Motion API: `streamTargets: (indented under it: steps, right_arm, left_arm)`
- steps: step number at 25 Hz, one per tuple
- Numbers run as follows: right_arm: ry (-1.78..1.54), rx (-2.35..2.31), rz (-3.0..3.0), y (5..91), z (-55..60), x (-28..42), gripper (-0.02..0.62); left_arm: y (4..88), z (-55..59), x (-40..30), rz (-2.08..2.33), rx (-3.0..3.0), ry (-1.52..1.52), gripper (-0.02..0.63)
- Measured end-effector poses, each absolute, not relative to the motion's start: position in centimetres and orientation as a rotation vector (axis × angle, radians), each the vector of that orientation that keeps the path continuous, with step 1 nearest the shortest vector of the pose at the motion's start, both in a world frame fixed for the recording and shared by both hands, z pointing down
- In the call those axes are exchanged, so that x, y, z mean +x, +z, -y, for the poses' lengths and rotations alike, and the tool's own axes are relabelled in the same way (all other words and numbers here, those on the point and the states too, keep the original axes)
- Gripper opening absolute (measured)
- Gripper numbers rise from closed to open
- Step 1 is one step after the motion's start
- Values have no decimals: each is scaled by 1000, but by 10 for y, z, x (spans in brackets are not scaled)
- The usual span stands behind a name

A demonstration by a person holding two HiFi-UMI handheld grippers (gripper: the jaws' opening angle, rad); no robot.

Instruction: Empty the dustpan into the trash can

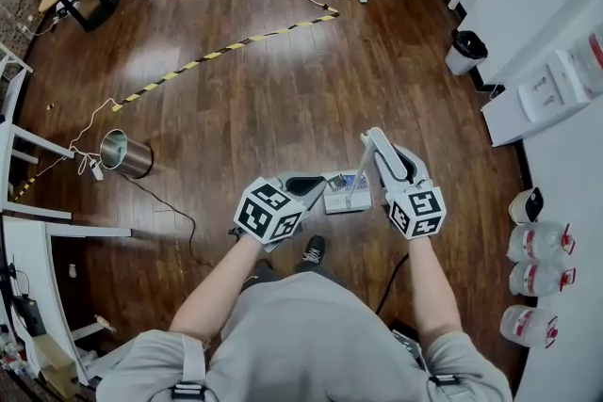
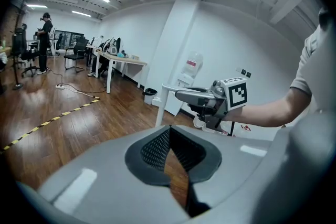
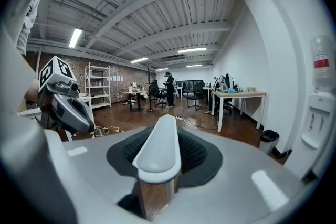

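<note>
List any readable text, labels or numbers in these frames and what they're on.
No legible words or numbers in any view.
Left marker cube, right marker cube: black-and-white square patterns, no letters.
Water jugs: red labels, too blurred.
Dispenser bottle: red label, too small.
Dustpan contents: print too small.

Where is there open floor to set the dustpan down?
Widest bare patch: the wood floor between the striped tape, the metal can and the dustpan. Crowded: around the can, with cables and table legs, and at the right by the water bottles.

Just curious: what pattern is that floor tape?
The tape is yellow-black striped; clearest in head view.
</note>
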State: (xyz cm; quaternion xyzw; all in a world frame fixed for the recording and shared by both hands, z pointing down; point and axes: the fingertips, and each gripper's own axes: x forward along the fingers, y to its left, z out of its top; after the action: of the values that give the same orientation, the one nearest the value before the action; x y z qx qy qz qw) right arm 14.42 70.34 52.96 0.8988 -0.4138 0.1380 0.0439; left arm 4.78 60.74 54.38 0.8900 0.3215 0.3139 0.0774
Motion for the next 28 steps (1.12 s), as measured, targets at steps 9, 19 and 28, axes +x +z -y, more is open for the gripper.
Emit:
streamTargets:
  steps: [9,19,28]
  right_arm:
    - [272,2758,1391,474,-686,141,126]
    - [73,2643,1626,397,-588,141,127]
    - [-3,2523,1790,356,-444,140,127]
  left_arm:
    - [537,-595,48,-912,2688,918,6]
    - [523,-508,51,-724,2737,840,6]
    - [510,-368,62,-575,2777,742,6]
